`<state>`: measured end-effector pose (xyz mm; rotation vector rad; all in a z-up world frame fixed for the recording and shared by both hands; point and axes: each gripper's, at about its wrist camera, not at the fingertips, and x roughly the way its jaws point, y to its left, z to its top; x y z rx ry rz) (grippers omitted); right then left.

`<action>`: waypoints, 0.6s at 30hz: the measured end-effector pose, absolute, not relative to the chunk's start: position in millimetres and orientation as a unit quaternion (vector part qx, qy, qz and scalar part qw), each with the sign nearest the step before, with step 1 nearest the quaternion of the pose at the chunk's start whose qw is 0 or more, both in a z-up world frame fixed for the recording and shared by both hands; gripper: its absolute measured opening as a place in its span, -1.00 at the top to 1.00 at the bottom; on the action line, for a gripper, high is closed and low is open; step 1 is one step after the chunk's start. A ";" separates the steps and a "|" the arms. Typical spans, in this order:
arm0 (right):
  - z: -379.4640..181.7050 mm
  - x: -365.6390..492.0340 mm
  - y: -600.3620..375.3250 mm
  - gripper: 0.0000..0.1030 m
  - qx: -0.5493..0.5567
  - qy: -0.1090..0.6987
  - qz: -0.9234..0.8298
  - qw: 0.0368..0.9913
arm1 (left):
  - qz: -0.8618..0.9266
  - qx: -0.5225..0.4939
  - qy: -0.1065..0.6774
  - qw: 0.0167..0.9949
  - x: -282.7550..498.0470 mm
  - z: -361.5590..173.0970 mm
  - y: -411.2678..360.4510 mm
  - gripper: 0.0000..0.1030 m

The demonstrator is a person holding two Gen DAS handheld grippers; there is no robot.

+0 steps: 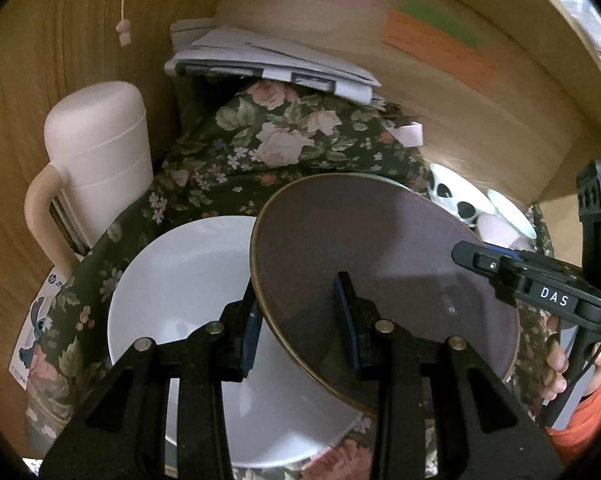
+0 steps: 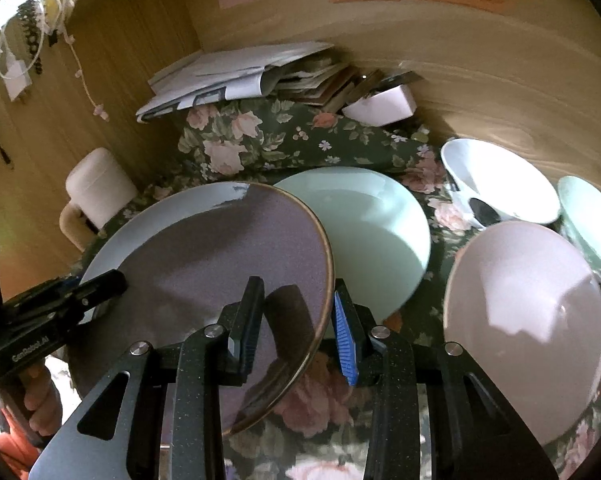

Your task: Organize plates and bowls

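Observation:
A mauve plate with a gold rim point(image 1: 380, 272) hangs tilted over a white plate point(image 1: 180, 280) on the floral cloth. My left gripper point(image 1: 298, 324) is shut on its left rim, one pad above and one below. My right gripper point(image 2: 296, 326) is shut on the opposite rim of the same mauve plate point(image 2: 220, 260). Each gripper shows in the other's view, at the plate's far edge: the right gripper point(image 1: 472, 258) and the left gripper point(image 2: 100, 284). A mint plate point(image 2: 372, 232) lies behind, partly covered. To the right stand a pink bowl point(image 2: 528, 320), a white bowl with black spots point(image 2: 500, 180) and a mint bowl point(image 2: 592, 220).
A pale jug with a handle point(image 1: 96, 160) stands at the left against the wooden wall. Stacked papers point(image 1: 268, 60) and a small white box point(image 2: 380, 106) lie at the back. The dark floral cloth point(image 1: 280, 140) covers the surface, and wooden panels close in the left and back.

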<state>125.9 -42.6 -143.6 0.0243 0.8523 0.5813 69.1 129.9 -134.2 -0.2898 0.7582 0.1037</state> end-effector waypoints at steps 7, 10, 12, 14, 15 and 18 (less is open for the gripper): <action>-135.2 101.2 -57.2 0.41 0.020 0.392 0.274 0.878 | 0.040 -0.142 0.364 0.920 56.1 -122.0 116.2 0.33; -133.8 91.2 -64.6 0.41 0.026 0.388 0.271 0.881 | 0.038 -0.138 0.361 0.922 50.3 -116.6 108.9 0.33; -133.4 84.4 -70.0 0.41 0.030 0.385 0.269 0.882 | 0.035 -0.136 0.360 0.922 46.4 -115.6 105.2 0.33; -132.9 78.5 -75.1 0.41 0.034 0.383 0.267 0.884 | 0.031 -0.135 0.360 0.922 43.5 -115.1 100.7 0.33; -133.0 75.5 -77.6 0.41 0.035 0.382 0.266 0.884 | 0.030 -0.134 0.361 0.923 42.2 -115.0 98.5 0.33; -134.1 67.8 -85.2 0.41 0.039 0.382 0.261 0.886 | 0.023 -0.130 0.361 0.923 37.6 -115.0 90.4 0.33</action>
